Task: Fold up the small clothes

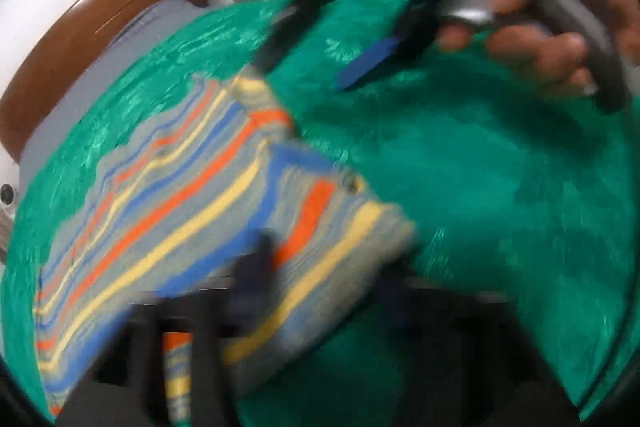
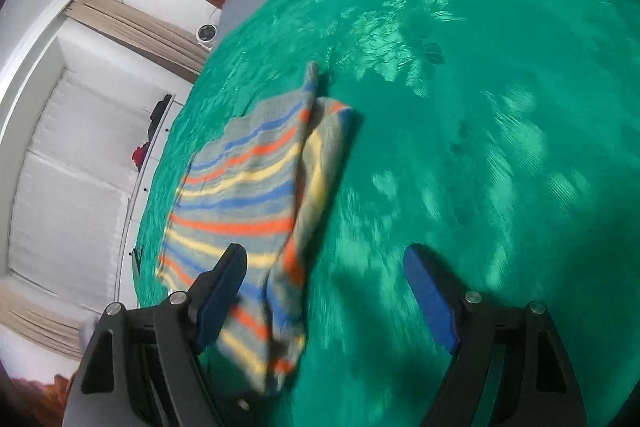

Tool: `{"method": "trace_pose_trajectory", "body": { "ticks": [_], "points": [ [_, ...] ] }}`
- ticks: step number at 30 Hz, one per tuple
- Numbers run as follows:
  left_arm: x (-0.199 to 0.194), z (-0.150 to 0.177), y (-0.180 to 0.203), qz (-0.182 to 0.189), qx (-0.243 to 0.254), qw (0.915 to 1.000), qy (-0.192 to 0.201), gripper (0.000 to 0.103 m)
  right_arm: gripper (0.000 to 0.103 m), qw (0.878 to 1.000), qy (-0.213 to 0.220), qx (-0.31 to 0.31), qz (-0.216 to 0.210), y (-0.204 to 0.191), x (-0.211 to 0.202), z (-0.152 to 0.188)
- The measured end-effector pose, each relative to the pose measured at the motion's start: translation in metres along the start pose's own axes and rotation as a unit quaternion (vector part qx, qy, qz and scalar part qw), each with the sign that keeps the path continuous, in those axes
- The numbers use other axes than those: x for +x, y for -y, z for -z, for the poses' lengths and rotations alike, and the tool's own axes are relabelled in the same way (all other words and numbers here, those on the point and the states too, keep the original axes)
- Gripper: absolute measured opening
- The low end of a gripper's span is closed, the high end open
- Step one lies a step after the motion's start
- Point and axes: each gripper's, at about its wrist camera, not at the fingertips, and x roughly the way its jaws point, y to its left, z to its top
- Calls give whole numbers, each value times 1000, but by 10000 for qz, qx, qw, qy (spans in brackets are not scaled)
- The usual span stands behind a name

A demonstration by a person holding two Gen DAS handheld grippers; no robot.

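Blurred at the bottom of the left wrist view, the left hand-held gripper (image 1: 320, 283) has its dark fingers either side of the striped garment's near edge, but motion blur means I cannot tell if it grips. Right hand-held gripper (image 2: 324, 291) is released, blue-padded fingers (image 2: 430, 301) wide apart over the green blanket (image 2: 500, 147), with the person's hand (image 1: 560, 27) around its handle. Striped garment (image 2: 256, 195), grey with orange, yellow and blue bands, lies on the blanket-covered bed, its right side folded over in a rumpled flap; no containers.
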Motion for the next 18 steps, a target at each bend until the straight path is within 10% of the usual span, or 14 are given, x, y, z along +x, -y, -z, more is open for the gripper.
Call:
{"method": "trace_pose_trajectory", "body": {
  "ticks": [3,7,18],
  "points": [
    [-4,1,-16,20,-430,9989,177,6,77,9999,27,-59,120,-14,32,-22],
    [-30,11,-48,49,-1050,9929,548,5,13,9982,69,-103,580,-33,58,-41],
    [-117,115,-185,-216,-3421,9358,823,4,13,9943,324,-1003,-154,-209,107,-51]
  ]
}}
